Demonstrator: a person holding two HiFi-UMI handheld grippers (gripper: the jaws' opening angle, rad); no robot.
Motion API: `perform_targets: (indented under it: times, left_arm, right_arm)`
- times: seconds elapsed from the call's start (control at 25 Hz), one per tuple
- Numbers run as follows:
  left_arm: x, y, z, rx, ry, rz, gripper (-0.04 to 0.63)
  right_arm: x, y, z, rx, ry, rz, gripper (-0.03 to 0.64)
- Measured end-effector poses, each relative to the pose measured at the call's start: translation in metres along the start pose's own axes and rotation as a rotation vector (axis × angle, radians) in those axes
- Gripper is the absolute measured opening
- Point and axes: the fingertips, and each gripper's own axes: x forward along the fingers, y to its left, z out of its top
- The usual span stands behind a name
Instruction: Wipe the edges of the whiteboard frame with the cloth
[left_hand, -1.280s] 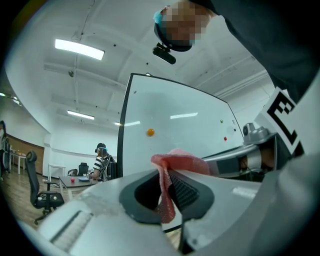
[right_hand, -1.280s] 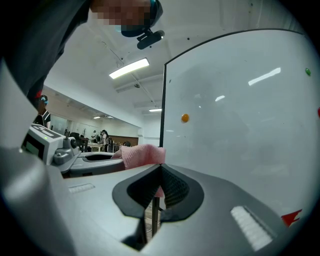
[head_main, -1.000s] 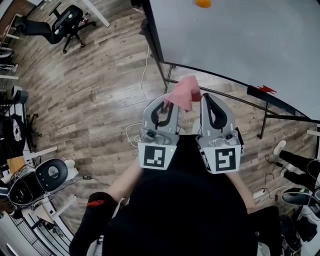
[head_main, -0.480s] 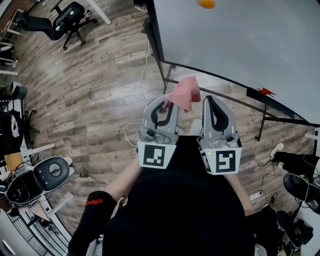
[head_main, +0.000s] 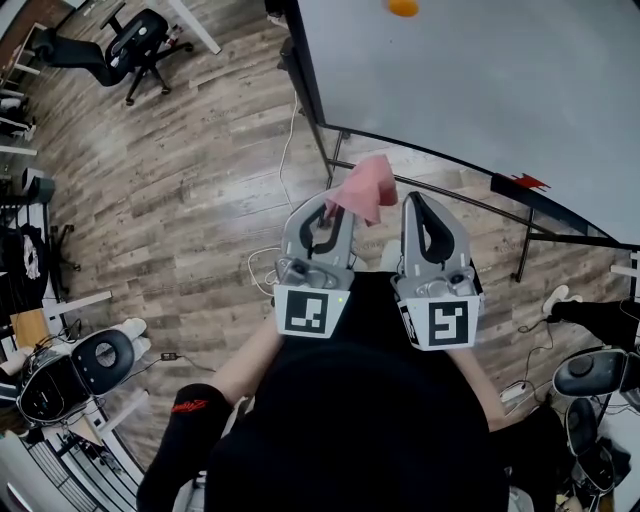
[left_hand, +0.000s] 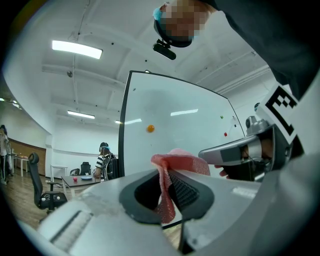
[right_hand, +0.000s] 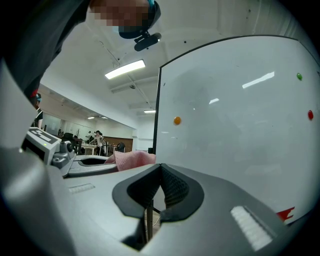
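A pink cloth (head_main: 367, 188) sticks out of my left gripper (head_main: 330, 204), which is shut on it; in the left gripper view the cloth (left_hand: 172, 172) hangs pinched between the jaws. My right gripper (head_main: 414, 203) is held beside it, shut with nothing in it, and the right gripper view shows its jaws (right_hand: 161, 172) pressed together. The whiteboard (head_main: 470, 90) stands just ahead with a black frame (head_main: 312, 70) along its left edge and bottom edge (head_main: 440, 155). Both grippers hover short of the board, below its lower left corner.
An orange magnet (head_main: 404, 7) sits on the board, plus a red marking (head_main: 528, 181) at its bottom rail. The board's metal stand legs (head_main: 335, 160) and a white cable (head_main: 286, 150) lie on the wooden floor. An office chair (head_main: 128, 45) stands at the far left.
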Motion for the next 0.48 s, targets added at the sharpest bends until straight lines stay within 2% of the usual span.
perform_targets:
  times: [0.48]
  left_arm:
    - [-0.0006, -0.0044, -0.0055, 0.013, 0.026, -0.008, 0.021]
  right_arm:
    - [-0.0033, -0.0002, -0.0032, 0.009, 0.006, 0.013, 0.002]
